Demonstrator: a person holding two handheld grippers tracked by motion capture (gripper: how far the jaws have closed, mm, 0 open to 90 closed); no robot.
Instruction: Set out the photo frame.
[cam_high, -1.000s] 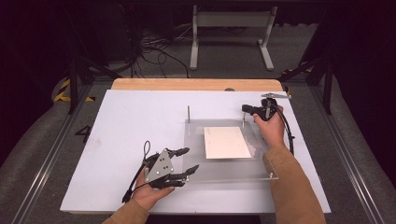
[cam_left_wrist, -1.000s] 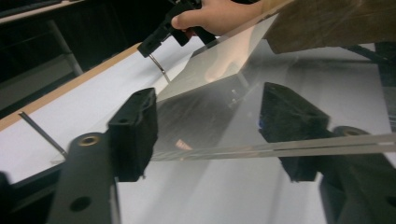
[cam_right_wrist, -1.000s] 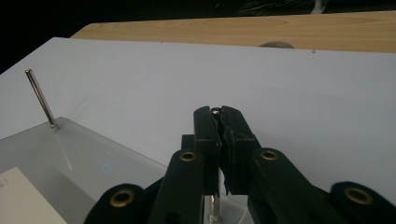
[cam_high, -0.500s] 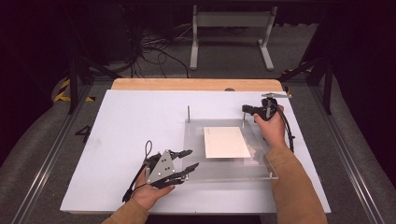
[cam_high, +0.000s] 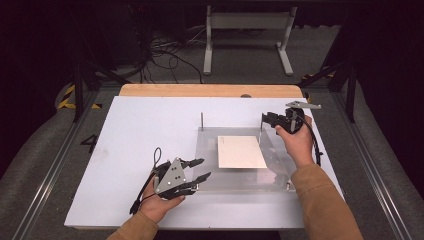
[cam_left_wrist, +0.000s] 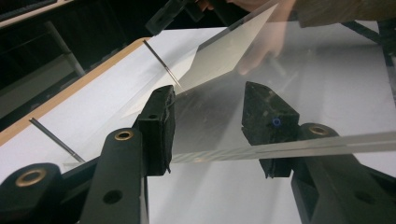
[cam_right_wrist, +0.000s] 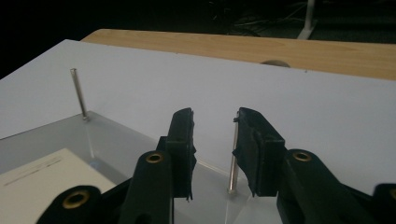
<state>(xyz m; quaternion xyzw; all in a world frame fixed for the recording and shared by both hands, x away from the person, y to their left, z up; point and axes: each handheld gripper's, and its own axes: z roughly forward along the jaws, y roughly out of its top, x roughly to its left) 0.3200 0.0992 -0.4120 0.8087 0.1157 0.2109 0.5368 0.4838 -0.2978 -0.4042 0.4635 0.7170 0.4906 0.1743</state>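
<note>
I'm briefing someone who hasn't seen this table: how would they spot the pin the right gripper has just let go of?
On the white table lies a clear plate with a paper sheet on it. Thin metal pins rise from its far corners; it is the right-hand pin, standing between the opened jaws of the right gripper.

A white board is covering the table — a wooden strip is showing along its far edge. A clear plate is lying on the board's right half, with thin metal pins standing at its far corners — and a white sheet is resting on it.
</note>
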